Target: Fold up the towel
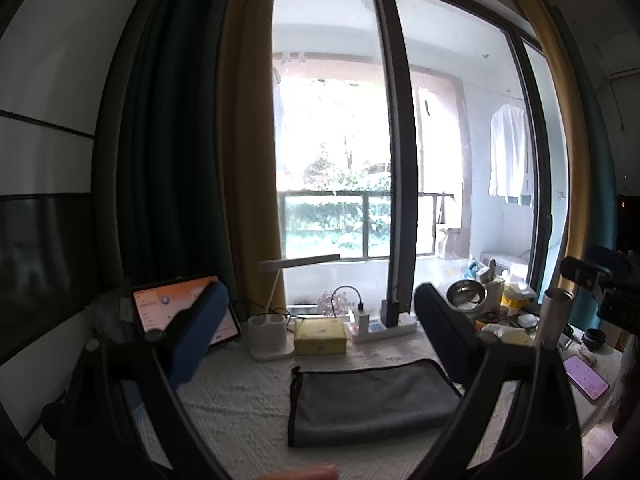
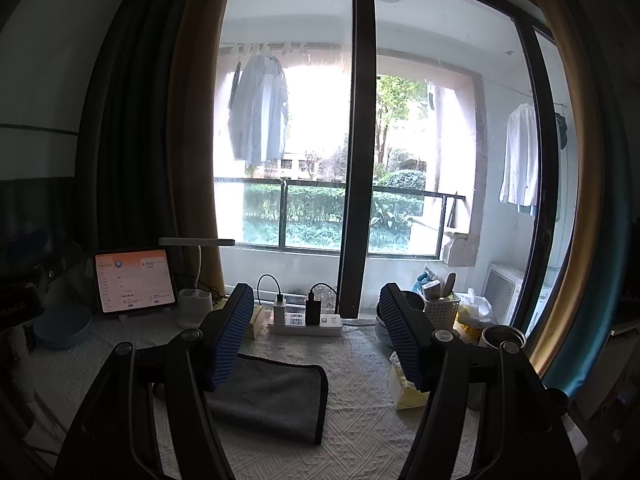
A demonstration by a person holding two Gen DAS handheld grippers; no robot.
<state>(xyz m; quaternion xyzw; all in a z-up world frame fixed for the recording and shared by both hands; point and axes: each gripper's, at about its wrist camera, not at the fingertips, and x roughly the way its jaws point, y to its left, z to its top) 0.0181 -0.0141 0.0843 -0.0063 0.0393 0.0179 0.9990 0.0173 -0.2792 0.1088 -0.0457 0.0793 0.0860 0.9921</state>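
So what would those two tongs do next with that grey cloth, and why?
Probably lower both tongs, left and right, to the grey towel's short edge. Both are open and empty above it, and the towel lies flat on the white tablecloth, apparently already folded once.

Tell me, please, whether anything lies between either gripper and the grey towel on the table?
Nothing visible does. The grey towel lies flat on the white tablecloth, with bare cloth around it. The left gripper and the right gripper are both open above it, holding nothing. The yellow box and power strip sit behind the towel.
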